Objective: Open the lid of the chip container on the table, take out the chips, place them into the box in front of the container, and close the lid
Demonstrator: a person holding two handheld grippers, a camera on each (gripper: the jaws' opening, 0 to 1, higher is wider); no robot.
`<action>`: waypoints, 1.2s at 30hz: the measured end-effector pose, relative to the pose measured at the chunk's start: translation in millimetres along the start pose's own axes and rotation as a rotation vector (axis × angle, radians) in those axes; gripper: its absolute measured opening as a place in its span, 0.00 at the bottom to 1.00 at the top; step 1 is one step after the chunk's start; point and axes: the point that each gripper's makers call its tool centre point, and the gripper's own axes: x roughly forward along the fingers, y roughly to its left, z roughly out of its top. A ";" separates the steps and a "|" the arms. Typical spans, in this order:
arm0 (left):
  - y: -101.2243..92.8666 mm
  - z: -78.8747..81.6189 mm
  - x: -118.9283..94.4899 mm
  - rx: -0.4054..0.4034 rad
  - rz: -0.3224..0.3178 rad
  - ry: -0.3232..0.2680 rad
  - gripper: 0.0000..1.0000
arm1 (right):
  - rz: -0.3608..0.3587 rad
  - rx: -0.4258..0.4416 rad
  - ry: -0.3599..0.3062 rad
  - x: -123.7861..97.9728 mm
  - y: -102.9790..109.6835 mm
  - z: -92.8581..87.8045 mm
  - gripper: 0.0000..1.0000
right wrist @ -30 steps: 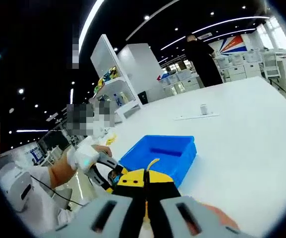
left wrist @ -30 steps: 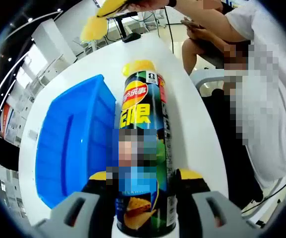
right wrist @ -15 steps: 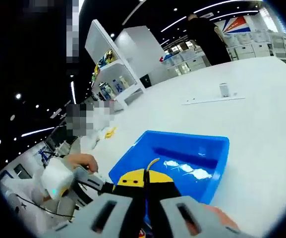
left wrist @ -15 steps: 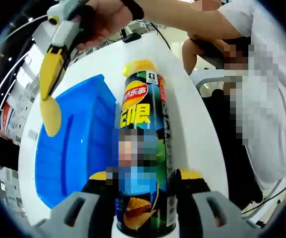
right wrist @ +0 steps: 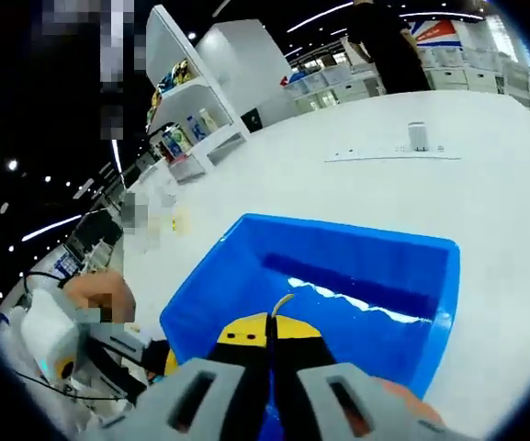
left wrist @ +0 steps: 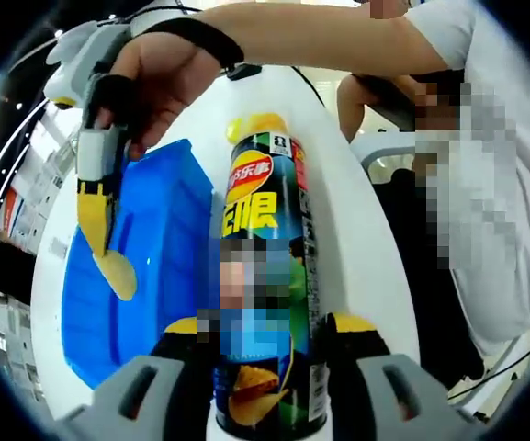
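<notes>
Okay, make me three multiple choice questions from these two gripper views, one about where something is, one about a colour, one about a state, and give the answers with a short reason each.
1. Where is the thin yellow chip?
A. Over the box
B. On the can's top
C. On the white table

2. What colour is the rectangular plastic box?
A. Red
B. Blue
C. Green

3. How is the tall dark chip can?
A. Tipped on its side
B. Free of both grippers
C. Clamped by the left gripper

Answers: 1 A, the right gripper holds the chip above the box's blue floor. 2 B, its walls are blue in both views. 3 C, its jaws flank the can's base.
</notes>
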 end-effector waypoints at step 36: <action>-5.6 0.9 1.7 0.024 0.005 0.036 0.50 | -0.042 -0.229 -0.100 -77.0 -10.1 -7.2 0.25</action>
